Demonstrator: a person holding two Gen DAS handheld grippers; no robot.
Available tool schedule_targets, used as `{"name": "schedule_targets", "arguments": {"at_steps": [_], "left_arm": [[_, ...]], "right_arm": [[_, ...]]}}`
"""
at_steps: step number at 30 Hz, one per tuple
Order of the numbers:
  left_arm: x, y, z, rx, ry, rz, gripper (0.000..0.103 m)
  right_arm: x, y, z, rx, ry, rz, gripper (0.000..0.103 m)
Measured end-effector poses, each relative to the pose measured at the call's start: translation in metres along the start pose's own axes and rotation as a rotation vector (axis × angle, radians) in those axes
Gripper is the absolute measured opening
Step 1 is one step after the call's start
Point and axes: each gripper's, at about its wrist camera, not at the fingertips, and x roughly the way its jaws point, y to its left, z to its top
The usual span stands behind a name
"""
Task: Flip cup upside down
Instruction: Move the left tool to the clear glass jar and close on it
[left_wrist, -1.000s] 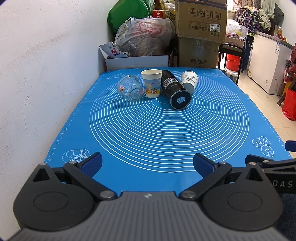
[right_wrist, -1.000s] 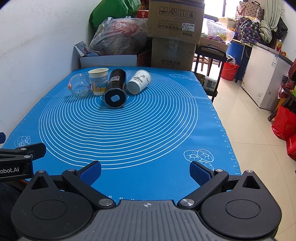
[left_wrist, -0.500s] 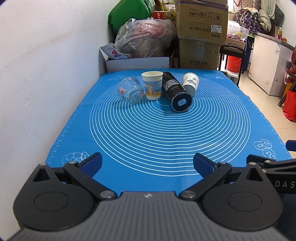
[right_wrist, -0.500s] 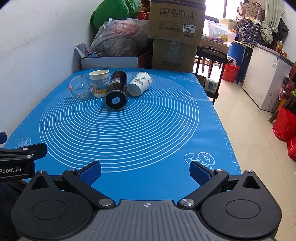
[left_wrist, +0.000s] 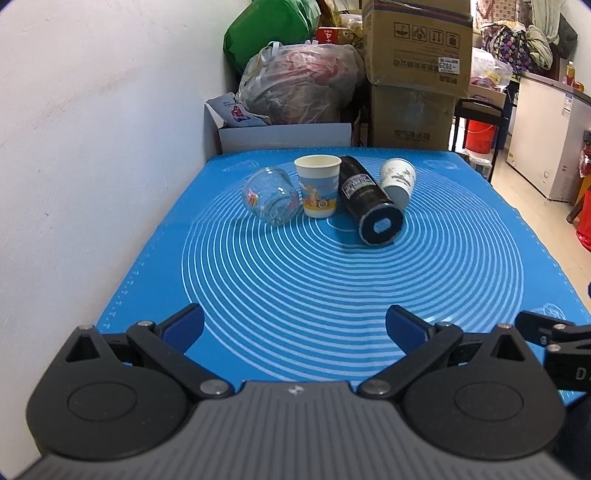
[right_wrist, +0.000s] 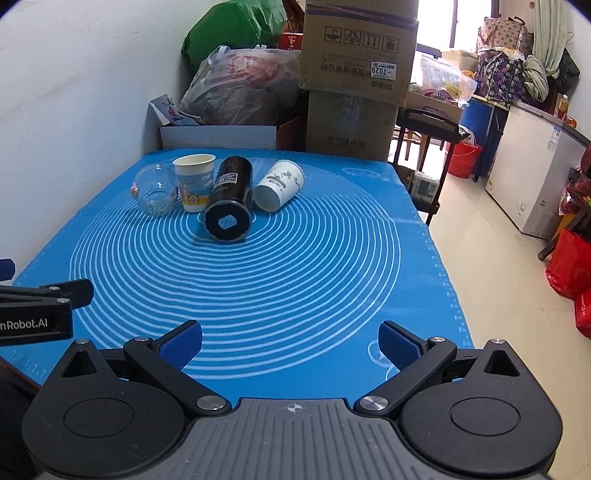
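Several cups sit in a row at the far end of the blue mat (left_wrist: 332, 288). A paper cup with a cartoon print (left_wrist: 318, 186) stands upright, mouth up. A clear glass cup (left_wrist: 271, 201) lies on its side to its left. A black tumbler (left_wrist: 367, 206) lies on its side, base toward me. A white paper cup (left_wrist: 397, 181) lies on its side at the right. The right wrist view shows the cartoon cup (right_wrist: 194, 181), glass (right_wrist: 155, 188), tumbler (right_wrist: 229, 203) and white cup (right_wrist: 279, 184). My left gripper (left_wrist: 295, 328) and right gripper (right_wrist: 291, 341) are open and empty, near the mat's front edge.
A white wall (left_wrist: 92, 147) runs along the mat's left side. Behind the mat stand a white box (left_wrist: 284, 136), a plastic bag (left_wrist: 299, 85) and stacked cardboard boxes (left_wrist: 413, 74). A black cart (right_wrist: 424, 147) and tiled floor (right_wrist: 498, 258) lie to the right.
Both grippers have moved forward slightly toward the cups. The cups have not moved and both grippers stay open.
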Motion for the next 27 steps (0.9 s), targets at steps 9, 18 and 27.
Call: {"name": "schedule_targets", "arguments": {"at_steps": [9, 18, 27], "left_arm": [[0.050, 0.008, 0.034, -0.026, -0.002, 0.033, 0.103], [0.115, 0.015, 0.073, -0.037, 0.023, 0.075, 0.103], [0.184, 0.029, 0.102, -0.090, 0.057, 0.125, 0.103]], "right_arm": [[0.032, -0.010, 0.025, -0.006, -0.019, -0.005, 0.103], [0.073, -0.021, 0.048, 0.005, -0.007, -0.006, 0.103], [0.098, -0.026, 0.050, 0.013, 0.024, 0.009, 0.103]]}}
